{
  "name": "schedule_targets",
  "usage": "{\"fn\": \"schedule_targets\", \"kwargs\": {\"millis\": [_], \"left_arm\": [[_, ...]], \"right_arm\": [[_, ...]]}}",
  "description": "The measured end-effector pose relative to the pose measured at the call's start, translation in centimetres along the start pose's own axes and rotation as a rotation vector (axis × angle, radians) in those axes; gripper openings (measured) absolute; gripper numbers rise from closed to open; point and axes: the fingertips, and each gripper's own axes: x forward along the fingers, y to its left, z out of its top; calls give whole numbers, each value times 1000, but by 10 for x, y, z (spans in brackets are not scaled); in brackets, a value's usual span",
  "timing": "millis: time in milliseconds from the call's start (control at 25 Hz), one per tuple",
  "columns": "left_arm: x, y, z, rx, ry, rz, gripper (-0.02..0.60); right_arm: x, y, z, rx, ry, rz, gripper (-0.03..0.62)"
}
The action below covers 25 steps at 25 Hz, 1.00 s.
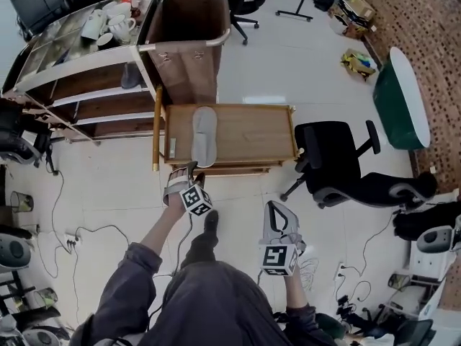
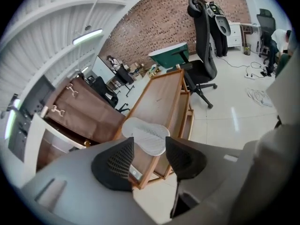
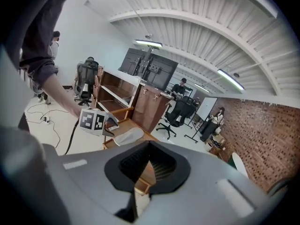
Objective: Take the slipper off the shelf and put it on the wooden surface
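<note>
One slipper (image 1: 204,134) – pale grey, lying flat on the wooden tabletop (image 1: 252,132), toward its left end. Your left gripper (image 1: 191,171) sits just off the tabletop's near edge, jaws apart with nothing between them. Your right gripper (image 1: 274,205) is over the floor, jaws closed on nothing. White mugs (image 1: 119,26) stand on top of the shelf (image 1: 86,107) – brown bin (image 1: 187,71) right beside it.

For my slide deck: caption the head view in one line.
Slipper on wooden table; left hand-held gripper open at its near end, right hand-held gripper shut, farther back.
</note>
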Motion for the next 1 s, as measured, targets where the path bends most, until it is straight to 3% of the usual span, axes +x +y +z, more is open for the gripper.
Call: {"fn": "schedule_targets", "kwargs": {"millis": [160,320,520,680,1000], "left_arm": [[-95,-10,28,-44,-112,108,210],[-209,-58,47,-118,-206,164,209],[-330,-142,21,-251,-218,184,197],[-386,-197,-9,-353,-180,169,188],[-434,-224,-17,-367,-172,204,181]], "right_arm": [[-29,20,2,-36,-86,45,3],[-82,51,-23,-50,-111,76,3],[-155,99,-62,-55,-113,120,3],[-201,126,-81,-48,-103,149,2],[-251,144,-81,-93,-141,162,2]]}}
